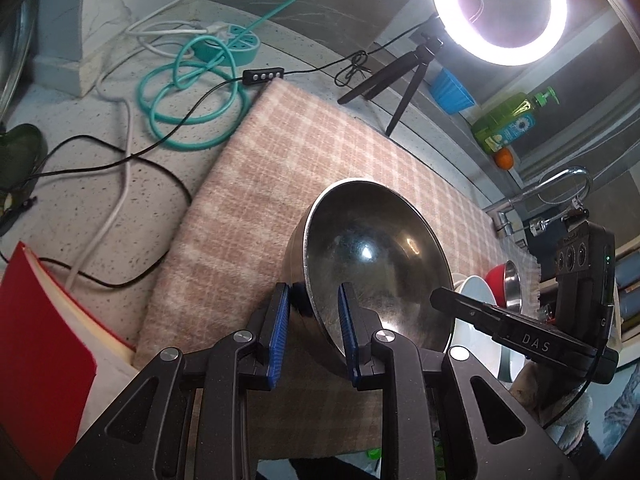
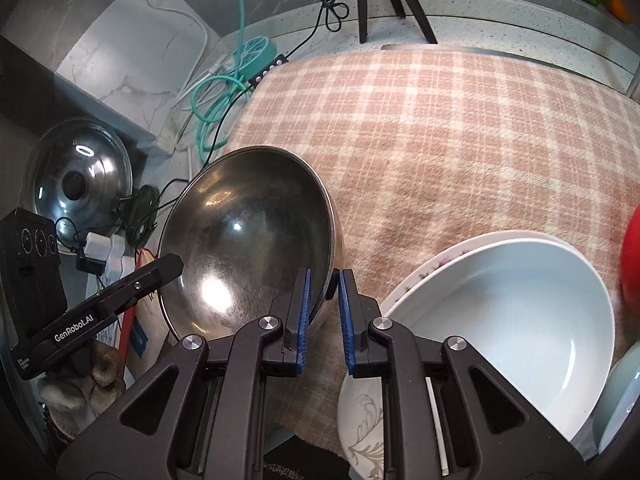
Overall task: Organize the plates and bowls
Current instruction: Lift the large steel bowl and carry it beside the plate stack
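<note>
A large steel bowl (image 1: pixel 376 256) (image 2: pixel 248 236) sits tilted over the pink plaid cloth (image 1: pixel 288 168) (image 2: pixel 460 140). My left gripper (image 1: pixel 314 312) straddles its left rim, one blue pad outside and one inside. My right gripper (image 2: pixel 324 300) straddles its right rim the same way. Both look closed on the rim. A white bowl (image 2: pixel 512 320) rests in a flowered white plate (image 2: pixel 416 280) to the right. A red bowl (image 1: pixel 500 276) (image 2: pixel 632 256) with a steel inside lies beyond.
A ring light (image 1: pixel 500 8) on a tripod (image 1: pixel 384 80) stands at the back. Teal cable coils (image 1: pixel 192 108), a power strip (image 1: pixel 228 44) and black wires lie left of the cloth. A red book (image 1: pixel 44 352), a pot lid (image 2: pixel 76 180), soap bottle (image 1: pixel 508 120) and faucet (image 1: pixel 560 184) are around.
</note>
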Demonstrator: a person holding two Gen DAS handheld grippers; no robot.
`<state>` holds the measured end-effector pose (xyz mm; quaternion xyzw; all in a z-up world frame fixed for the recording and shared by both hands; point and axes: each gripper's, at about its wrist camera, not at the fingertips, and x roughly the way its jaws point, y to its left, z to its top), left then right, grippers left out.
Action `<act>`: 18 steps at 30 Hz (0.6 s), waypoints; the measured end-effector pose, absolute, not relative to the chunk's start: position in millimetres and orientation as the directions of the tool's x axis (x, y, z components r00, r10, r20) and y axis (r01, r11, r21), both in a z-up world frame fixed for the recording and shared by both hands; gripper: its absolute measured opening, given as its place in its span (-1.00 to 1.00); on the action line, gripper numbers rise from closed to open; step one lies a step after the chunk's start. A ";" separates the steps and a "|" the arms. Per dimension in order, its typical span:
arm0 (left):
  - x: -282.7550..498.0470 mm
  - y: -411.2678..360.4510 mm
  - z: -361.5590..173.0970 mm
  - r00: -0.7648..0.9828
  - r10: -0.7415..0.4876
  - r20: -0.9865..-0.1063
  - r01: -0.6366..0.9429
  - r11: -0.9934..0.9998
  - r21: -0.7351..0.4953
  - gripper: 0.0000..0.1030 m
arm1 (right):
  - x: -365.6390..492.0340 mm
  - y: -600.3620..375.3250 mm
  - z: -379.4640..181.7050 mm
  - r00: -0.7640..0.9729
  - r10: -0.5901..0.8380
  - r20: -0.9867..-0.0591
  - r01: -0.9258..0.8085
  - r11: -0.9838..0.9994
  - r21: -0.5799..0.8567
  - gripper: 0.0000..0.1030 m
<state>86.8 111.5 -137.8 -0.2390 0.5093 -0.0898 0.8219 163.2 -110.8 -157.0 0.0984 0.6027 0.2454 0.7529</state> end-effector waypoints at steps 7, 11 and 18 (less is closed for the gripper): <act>78.5 117.9 -142.4 0.458 -0.388 -0.800 -0.112 0.867 -0.485 -0.59 | 154.7 -104.2 -160.5 0.130 0.484 -0.865 -0.270 0.857 0.439 -0.71; 75.5 119.9 -143.9 0.454 -0.381 -0.805 -0.121 0.869 -0.480 -0.59 | 150.4 -101.3 -158.6 0.127 0.488 -0.864 -0.288 0.851 0.439 -0.71; 72.5 121.5 -140.6 0.465 -0.371 -0.804 -0.123 0.872 -0.473 -0.58 | 145.2 -99.4 -153.3 0.149 0.479 -0.865 -0.318 0.851 0.417 -0.64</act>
